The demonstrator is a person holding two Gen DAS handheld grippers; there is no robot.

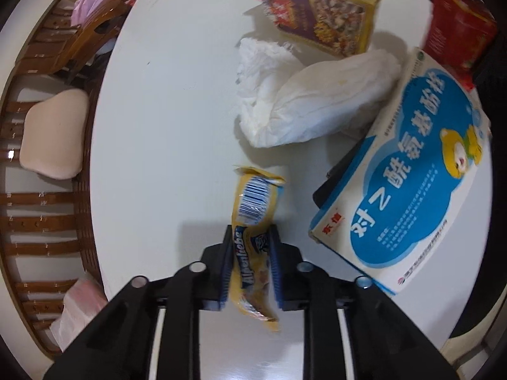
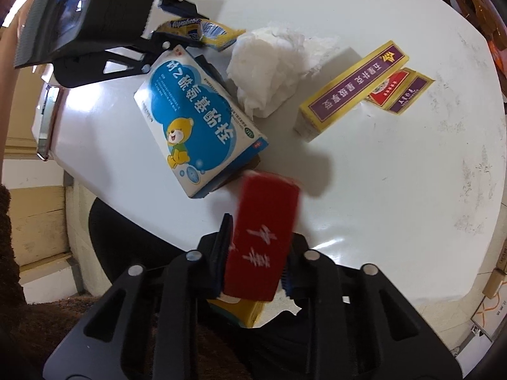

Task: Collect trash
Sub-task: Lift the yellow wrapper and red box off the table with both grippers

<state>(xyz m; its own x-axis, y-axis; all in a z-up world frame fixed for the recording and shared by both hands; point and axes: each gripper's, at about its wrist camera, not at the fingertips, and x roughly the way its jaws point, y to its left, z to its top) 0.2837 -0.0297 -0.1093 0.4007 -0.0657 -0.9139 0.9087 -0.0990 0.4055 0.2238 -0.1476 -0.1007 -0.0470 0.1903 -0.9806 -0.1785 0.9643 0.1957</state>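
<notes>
Two pieces are lifted off my white table [image 2: 396, 190] for binning: the yellow candy wrapper [image 1: 253, 221] clamped in my left gripper [image 1: 250, 269], the red carton [image 2: 264, 237] in my right gripper [image 2: 253, 256], tissues [image 1: 301, 95] and boxes remaining.

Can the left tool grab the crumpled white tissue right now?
Probably not yet. The left tool is already shut on the yellow candy wrapper, so it has no free grip. The crumpled white tissue lies just ahead on the white table, with nothing between.
</notes>
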